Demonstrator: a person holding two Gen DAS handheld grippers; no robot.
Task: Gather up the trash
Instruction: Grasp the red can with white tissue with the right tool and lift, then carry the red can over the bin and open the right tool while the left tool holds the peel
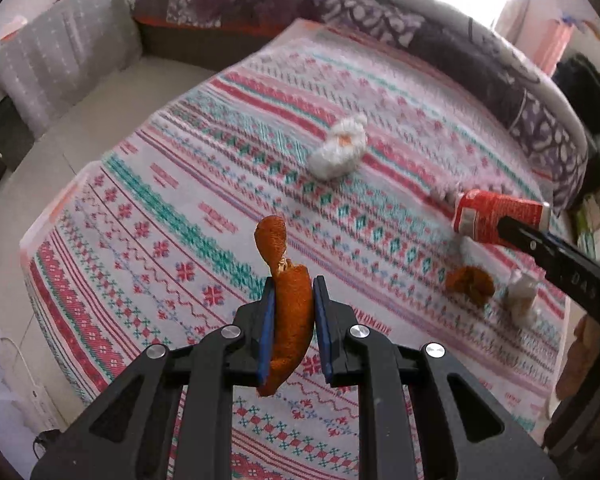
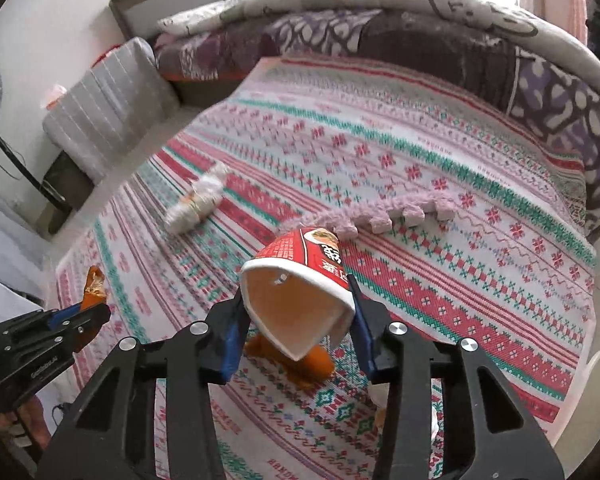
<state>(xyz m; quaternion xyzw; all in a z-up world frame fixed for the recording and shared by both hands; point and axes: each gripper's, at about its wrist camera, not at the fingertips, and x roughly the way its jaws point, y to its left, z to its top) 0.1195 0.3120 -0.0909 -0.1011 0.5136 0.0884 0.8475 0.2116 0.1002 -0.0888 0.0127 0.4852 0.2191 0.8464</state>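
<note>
Fingers first: my left gripper is clamped tight on a strip of orange peel, and my right gripper is squeezing a red noodle cup hard enough to buckle its rim. Risk is the crushed cup popping out sideways, or the floppy peel sliding free. More peel, a tissue wad and a wrapper lie on the bed's patterned blanket, apart from each other.

A patterned mat carries a tissue wad, an orange peel and a smaller wad.
</note>
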